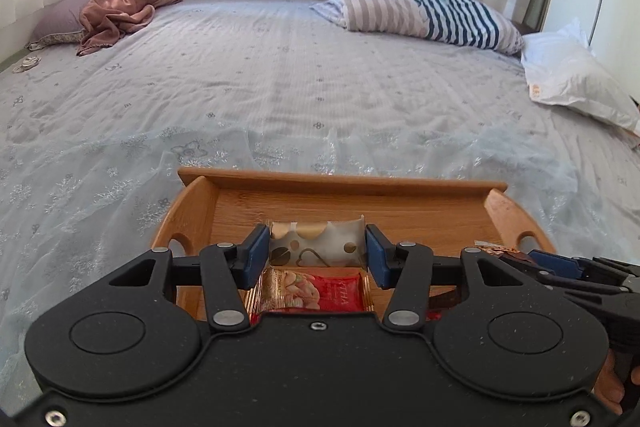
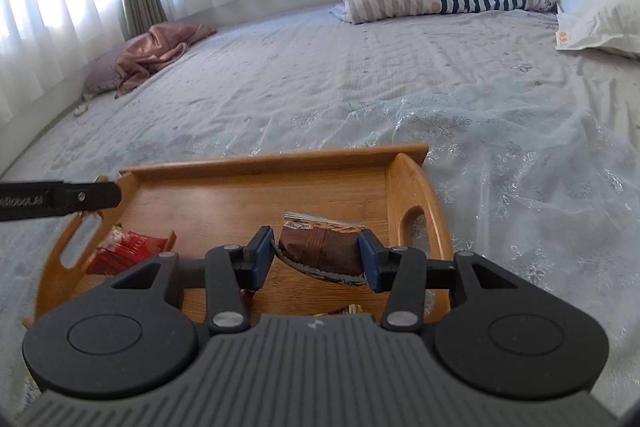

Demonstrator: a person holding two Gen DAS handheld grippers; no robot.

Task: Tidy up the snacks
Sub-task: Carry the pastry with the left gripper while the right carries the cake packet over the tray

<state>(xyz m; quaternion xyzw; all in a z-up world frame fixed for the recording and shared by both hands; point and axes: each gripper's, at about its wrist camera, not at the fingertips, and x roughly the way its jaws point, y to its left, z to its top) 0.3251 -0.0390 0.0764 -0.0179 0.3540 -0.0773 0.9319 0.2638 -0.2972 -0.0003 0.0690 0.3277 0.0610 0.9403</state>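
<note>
A wooden tray [image 1: 344,183] with handle cut-outs lies on the bed. My left gripper [image 1: 318,247] is shut on a white snack packet with gold dots [image 1: 316,241], held above the tray. Under it in the tray lies a red nut packet [image 1: 316,293]. My right gripper [image 2: 318,251] is shut on a brown snack packet [image 2: 320,247] over the tray [image 2: 280,159] near its right side. The red packet [image 2: 128,247] shows at the tray's left end in the right wrist view. The right gripper's fingers [image 1: 556,263] show at the right edge of the left wrist view.
The tray rests on a sheer embroidered cloth [image 1: 100,179] over a grey bedspread [image 1: 280,67]. A striped pillow [image 1: 420,7] and a white pillow [image 1: 572,79] lie at the far right. A pink cloth on a mauve pillow [image 1: 116,11] lies far left. Curtains hang behind.
</note>
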